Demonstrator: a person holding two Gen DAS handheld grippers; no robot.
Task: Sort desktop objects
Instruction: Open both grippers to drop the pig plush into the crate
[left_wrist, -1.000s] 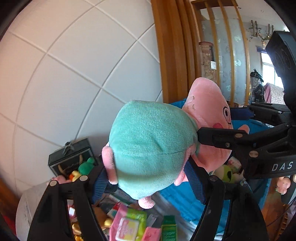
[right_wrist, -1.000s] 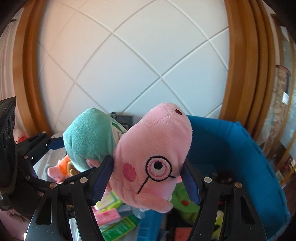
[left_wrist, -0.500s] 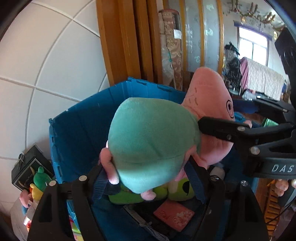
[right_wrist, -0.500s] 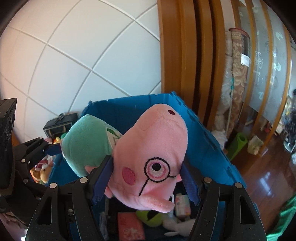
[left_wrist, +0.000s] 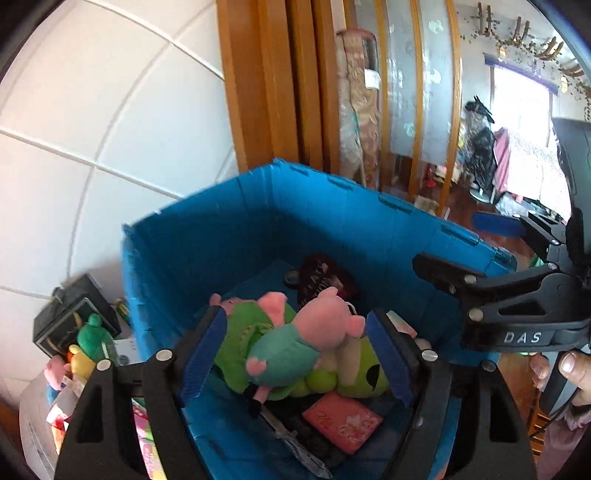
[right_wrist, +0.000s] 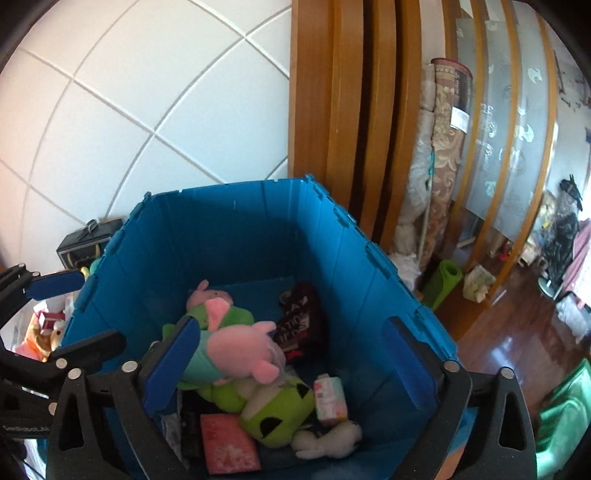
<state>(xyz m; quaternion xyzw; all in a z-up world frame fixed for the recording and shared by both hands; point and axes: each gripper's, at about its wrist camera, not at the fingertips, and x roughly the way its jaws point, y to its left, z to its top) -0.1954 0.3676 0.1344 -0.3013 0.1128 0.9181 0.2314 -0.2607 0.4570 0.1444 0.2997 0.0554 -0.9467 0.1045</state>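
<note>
Both tongs hang above the blue crate (right_wrist: 236, 236): right tongs (right_wrist: 291, 363) have just sprung wide, left tongs (left_wrist: 295, 354) gape too, both empty. Inside the crate, the pink pig plush (left_wrist: 295, 343) lies, seemingly atop a green plush (right_wrist: 275, 415).

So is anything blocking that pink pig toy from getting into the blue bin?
Nothing visible. The pink pig toy already lies inside the blue bin, on top of the green plush. Both sets of fingers stand open above it, the right ones having just opened.
</note>
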